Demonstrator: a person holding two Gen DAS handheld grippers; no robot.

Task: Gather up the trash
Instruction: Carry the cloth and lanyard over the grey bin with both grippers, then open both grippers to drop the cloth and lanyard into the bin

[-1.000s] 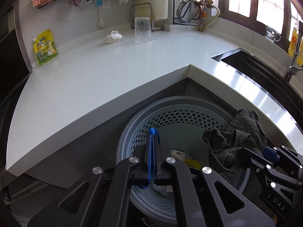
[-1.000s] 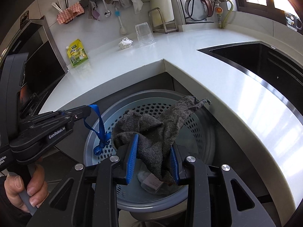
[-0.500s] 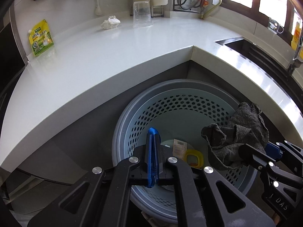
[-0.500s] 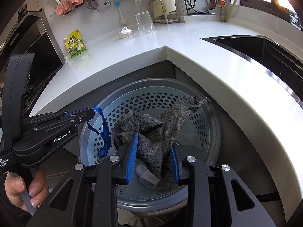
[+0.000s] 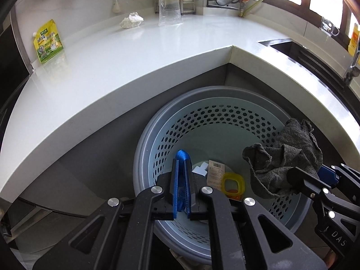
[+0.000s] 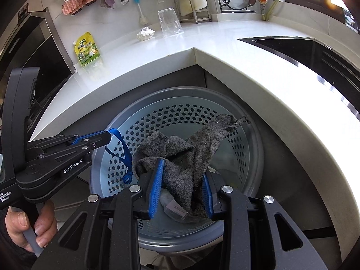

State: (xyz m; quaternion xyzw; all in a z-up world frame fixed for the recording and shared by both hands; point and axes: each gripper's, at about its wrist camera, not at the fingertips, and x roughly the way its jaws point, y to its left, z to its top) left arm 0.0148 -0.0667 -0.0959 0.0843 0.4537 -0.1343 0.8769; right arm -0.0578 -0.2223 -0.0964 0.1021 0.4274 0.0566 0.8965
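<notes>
A perforated grey-blue bin (image 5: 202,92) stands on the floor in the counter's inner corner. My left gripper (image 5: 182,164) hangs over the bin's left side. Its jaws are opening a little, with a blue ribbon (image 6: 122,150) still pinched between the pads and dangling into the bin. My right gripper (image 6: 183,171) is shut on a grey rag (image 6: 180,150) above the bin's middle. On the bin's floor lie a barcode label (image 5: 216,171) and a yellow ring (image 5: 232,182). A crumpled tissue (image 5: 131,20), a clear plastic cup (image 5: 169,11) and a yellow-green pouch (image 5: 47,41) are on the counter.
The white counter (image 5: 135,63) wraps around the bin at the back and right, with a dark sink (image 5: 303,54) set into its right part. Utensils and cloths hang on the back wall. A hand (image 6: 27,227) grips the left gripper's handle.
My left gripper has sunk slightly towards the bin, so more of the bin's floor shows. Its pads have parted a hair around the ribbon. The right gripper and rag have stayed put.
</notes>
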